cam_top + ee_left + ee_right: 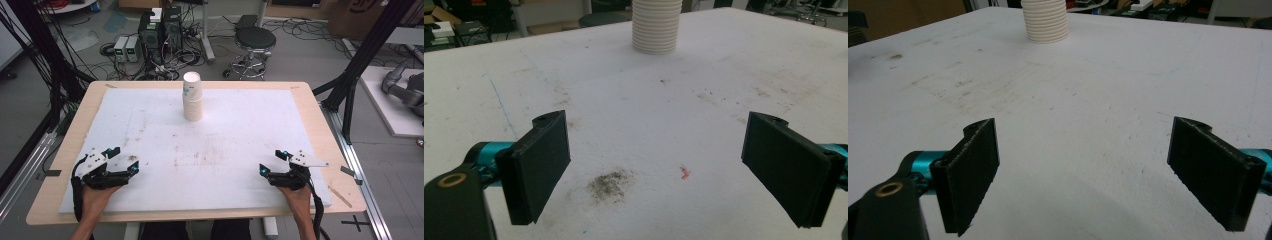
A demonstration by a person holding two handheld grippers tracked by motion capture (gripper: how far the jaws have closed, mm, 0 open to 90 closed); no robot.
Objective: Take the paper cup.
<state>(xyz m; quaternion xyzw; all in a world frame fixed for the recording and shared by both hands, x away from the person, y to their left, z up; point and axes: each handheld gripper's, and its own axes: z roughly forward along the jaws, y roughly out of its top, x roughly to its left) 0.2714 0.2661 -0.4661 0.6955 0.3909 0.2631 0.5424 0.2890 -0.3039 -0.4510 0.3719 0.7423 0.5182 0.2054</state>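
White stack of paper cups upright at far middle of foam mat; left gripper and right gripper well nearer than stack, jaws wide, empty

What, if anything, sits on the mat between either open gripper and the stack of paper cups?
Nothing visible does. The stack of paper cups stands alone at the far middle of the white mat; only stains lie between it and the left gripper and the right gripper.
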